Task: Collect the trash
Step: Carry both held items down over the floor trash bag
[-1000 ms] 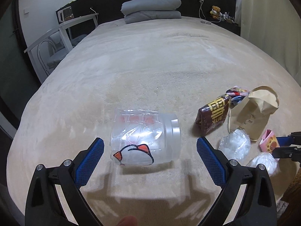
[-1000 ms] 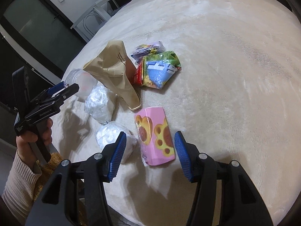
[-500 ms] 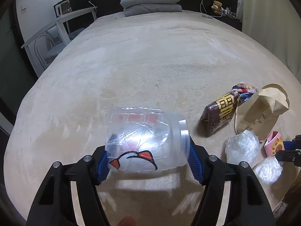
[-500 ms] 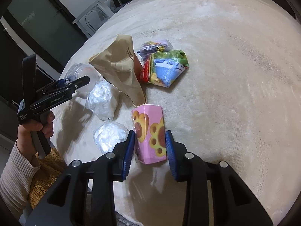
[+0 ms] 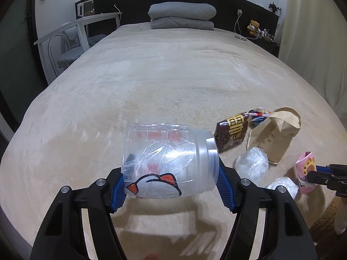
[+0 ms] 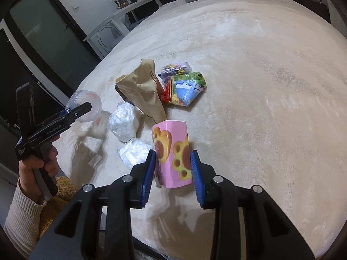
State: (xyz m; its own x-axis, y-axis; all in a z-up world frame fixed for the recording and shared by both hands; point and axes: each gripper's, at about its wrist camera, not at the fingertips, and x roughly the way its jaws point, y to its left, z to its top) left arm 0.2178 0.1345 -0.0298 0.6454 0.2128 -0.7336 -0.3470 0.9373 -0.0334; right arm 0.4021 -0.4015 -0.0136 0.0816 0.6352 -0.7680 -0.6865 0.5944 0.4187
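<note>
My left gripper (image 5: 171,187) is shut on a clear plastic jar (image 5: 169,160) with a cartoon print and holds it sideways above the beige bed cover; the jar also shows in the right wrist view (image 6: 87,105). My right gripper (image 6: 173,176) is shut on a pink paper cup (image 6: 172,156) with bear-paw prints and holds it lifted; the cup also shows in the left wrist view (image 5: 304,169). On the bed lie a tan paper bag (image 6: 143,91), two crumpled clear plastic wads (image 6: 124,122) (image 6: 133,151), a brown snack packet (image 5: 232,131) and colourful wrappers (image 6: 185,88).
The bed cover (image 5: 173,75) stretches far back to grey folded bedding (image 5: 182,15) at the headboard. A white chair and side table (image 5: 71,36) stand left of the bed. The bed's near edge drops to an orange-brown rug (image 6: 58,197).
My left gripper has closed on the jar and lifted it off the bed. My right gripper has closed on the pink cup and raised it.
</note>
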